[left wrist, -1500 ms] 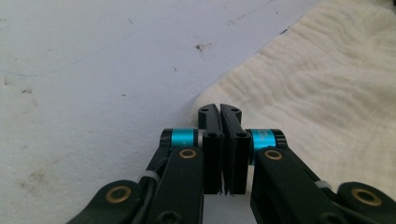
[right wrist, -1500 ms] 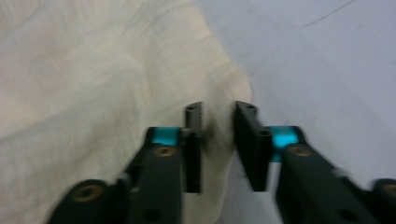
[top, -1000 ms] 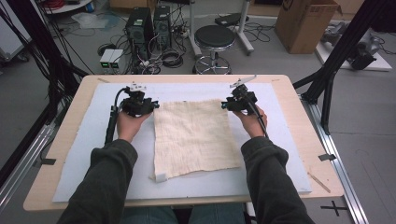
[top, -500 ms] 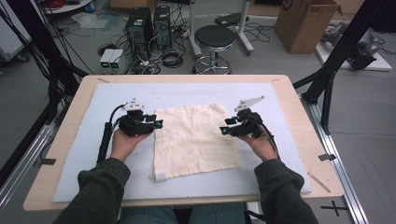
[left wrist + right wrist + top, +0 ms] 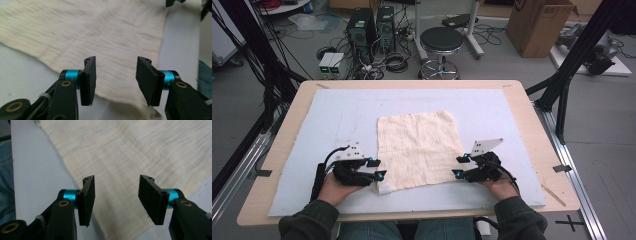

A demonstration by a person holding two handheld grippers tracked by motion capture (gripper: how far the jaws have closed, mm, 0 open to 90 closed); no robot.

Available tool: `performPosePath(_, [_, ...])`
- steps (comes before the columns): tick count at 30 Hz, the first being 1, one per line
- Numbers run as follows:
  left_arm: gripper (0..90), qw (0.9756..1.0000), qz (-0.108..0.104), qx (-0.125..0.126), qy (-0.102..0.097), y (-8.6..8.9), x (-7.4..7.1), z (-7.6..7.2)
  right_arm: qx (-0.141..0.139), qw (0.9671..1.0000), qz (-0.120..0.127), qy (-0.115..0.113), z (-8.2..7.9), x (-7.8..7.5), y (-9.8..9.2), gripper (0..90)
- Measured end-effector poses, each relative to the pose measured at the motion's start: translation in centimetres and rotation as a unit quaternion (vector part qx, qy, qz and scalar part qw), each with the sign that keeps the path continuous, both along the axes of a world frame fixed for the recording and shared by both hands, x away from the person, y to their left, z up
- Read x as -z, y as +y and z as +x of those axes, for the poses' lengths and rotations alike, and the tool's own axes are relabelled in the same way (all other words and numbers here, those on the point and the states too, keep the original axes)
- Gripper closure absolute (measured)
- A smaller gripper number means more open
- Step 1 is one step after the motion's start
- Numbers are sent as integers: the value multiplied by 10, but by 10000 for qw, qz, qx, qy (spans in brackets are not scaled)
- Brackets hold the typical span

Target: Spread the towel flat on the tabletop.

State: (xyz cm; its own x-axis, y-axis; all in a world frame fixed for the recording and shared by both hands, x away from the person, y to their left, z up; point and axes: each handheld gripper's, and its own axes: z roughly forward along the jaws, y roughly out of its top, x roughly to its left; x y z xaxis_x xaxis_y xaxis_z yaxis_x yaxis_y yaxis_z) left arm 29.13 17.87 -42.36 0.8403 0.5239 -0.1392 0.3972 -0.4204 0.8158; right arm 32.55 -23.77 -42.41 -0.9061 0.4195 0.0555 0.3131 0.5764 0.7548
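While both tools stand at the near edge of the cream cloth point(image 5: 419, 150), the deciding relation is that each near corner lies directly ahead of its own tool, inward toward the middle of the tabletop point(image 5: 532, 130).

Position of the cloth: it lies flat and roughly square on the pale blue mat point(image 5: 337, 115), its long sides running away from the person. The near left corner is turned up in a small fold, just beside the left tool point(image 5: 377, 169). The near right corner lies just beside the right tool point(image 5: 458, 166).

Left tool: in the left gripper view its jaws stand moderately apart, having just been opening, with the cloth's near edge point(image 5: 120, 97) passing below and between them. The pads do not press on the fabric; nothing is held. The tool point(image 5: 116, 80) points across the cloth toward the right tool.

Right tool: in the right gripper view the jaws point(image 5: 116, 200) are likewise parted, having just been opening, and the cloth point(image 5: 140, 155) runs beneath the gap. No grip is made.

Pose of the hands: both forearms enter from the near edge, the left hand point(image 5: 334, 187) and right hand point(image 5: 499, 185) held low and symmetrical, each tool turned inward so the two face one another across the cloth's near edge.

Judgement: each hand is equally close to its own corner, so neither has the advantage; a two-handed pinch of the near corners appears to be the step in hand. The folded left corner may offer a double layer, which could give an uneven grip compared with the right.
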Motion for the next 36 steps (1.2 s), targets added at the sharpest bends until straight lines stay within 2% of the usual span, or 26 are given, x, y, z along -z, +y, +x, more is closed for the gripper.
performPosePath(1, [534,9999,54,96,42,-1,3,-3,-62,9999,-107,10,-4,5,-1,471])
performPosePath(7, [533,9988,199,401,208,-6,15,-7,-77,9997,-200,75,-6,12,-4,496])
performPosePath(8, [534,9984,266,455,216,-8,16,-6,-72,9995,-291,134,-6,15,-3,504])
performPosePath(10, [540,9975,398,522,245,-10,19,-6,-67,9994,-323,103,-7,17,-2,507])
performPosePath(13, [580,9978,445,477,130,-10,20,-7,-54,9994,-310,124,-6,17,-2,518])
performPosePath(17, [720,9975,592,376,-69,-10,20,-7,-25,9994,-296,164,-4,17,-2,578])
performPosePath(18, [746,9975,610,348,-81,-10,19,-6,-11,9994,-291,183,-3,17,-2,608])
performPosePath(19, [787,9977,599,318,-83,-10,20,-6,-1,9994,-267,229,-1,16,-2,694])
performPosePath(20, [787,9975,617,340,-93,-9,19,-5,-1,9994,-267,229,-1,16,-2,694])
performPosePath(21, [821,9978,595,302,-66,-9,19,-5,-49,9994,-251,241,1,16,-2,767])
performPosePath(22, [821,9978,585,297,-63,-8,19,-4,-49,9994,-251,241,1,16,-2,767])
performPosePath(24, [854,9980,565,286,-34,-7,19,-3,-110,9991,-198,351,2,17,-1,854])
performPosePath(25, [864,9980,555,285,-33,-7,19,-3,-152,9991,-189,360,3,17,-1,868])
performPosePath(28, [874,9980,567,279,-53,-6,19,-4,-146,9990,-220,354,0,16,0,880])
performPosePath(36, [877,9986,500,176,-55,7,15,-9,-431,9979,-191,442,-13,14,7,881])
